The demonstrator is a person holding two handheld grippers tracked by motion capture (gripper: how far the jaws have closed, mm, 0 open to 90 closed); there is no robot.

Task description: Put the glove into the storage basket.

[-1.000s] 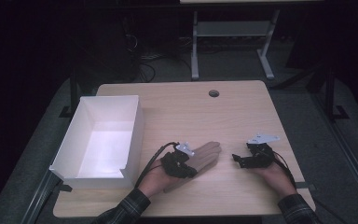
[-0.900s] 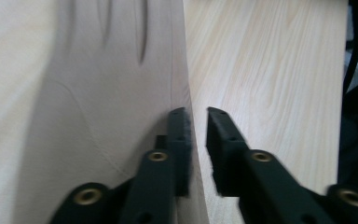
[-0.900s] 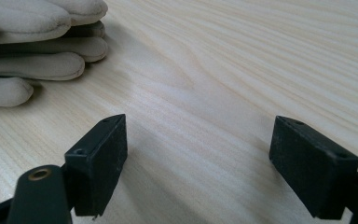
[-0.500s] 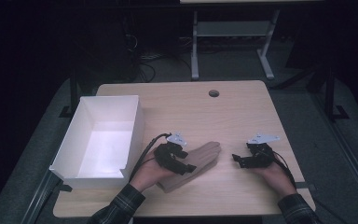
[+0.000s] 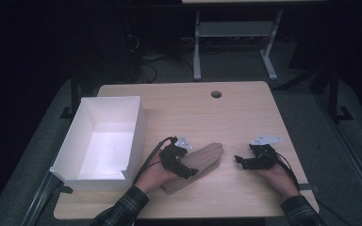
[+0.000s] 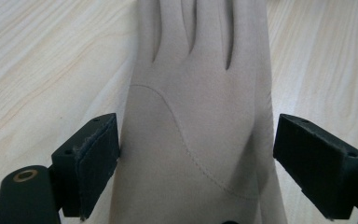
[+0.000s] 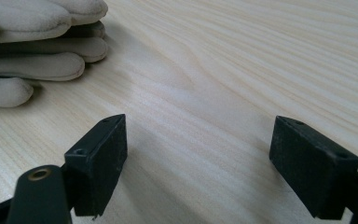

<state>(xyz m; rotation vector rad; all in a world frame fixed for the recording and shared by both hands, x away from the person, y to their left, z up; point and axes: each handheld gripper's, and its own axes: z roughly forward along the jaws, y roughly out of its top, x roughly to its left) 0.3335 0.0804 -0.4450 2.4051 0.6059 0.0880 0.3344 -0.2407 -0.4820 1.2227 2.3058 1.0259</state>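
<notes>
High view places a beige, soft suede-like glove (image 5: pixel 202 162) flat on the pale wooden table (image 5: pixel 193 110), near the front edge and between the two hand-held tools, its fingers aimed up and to the right. No brand, label or lettering can be read on anything.

Left gripper view looks down the glove's body: the fabric is smooth and matte, with a curved stitched seam sweeping from the thumb side toward the cuff and three dark slits dividing the fingers. The left gripper (image 6: pixel 198 163) straddles the cuff end with its black jaws spread; the left pad touches the glove's edge, the right pad stands just clear of the other edge.

Right gripper view shows the right gripper (image 7: pixel 198 163) with jaws wide apart over bare wood grain, nothing between them. The glove's rounded fingertips lie stacked at upper left, apart from the jaws.

From above, the right gripper sits just to the right of the glove's fingertips. An open white rectangular box (image 5: pixel 70 157) stands at the table's left side, beside the left gripper's cable.
</notes>
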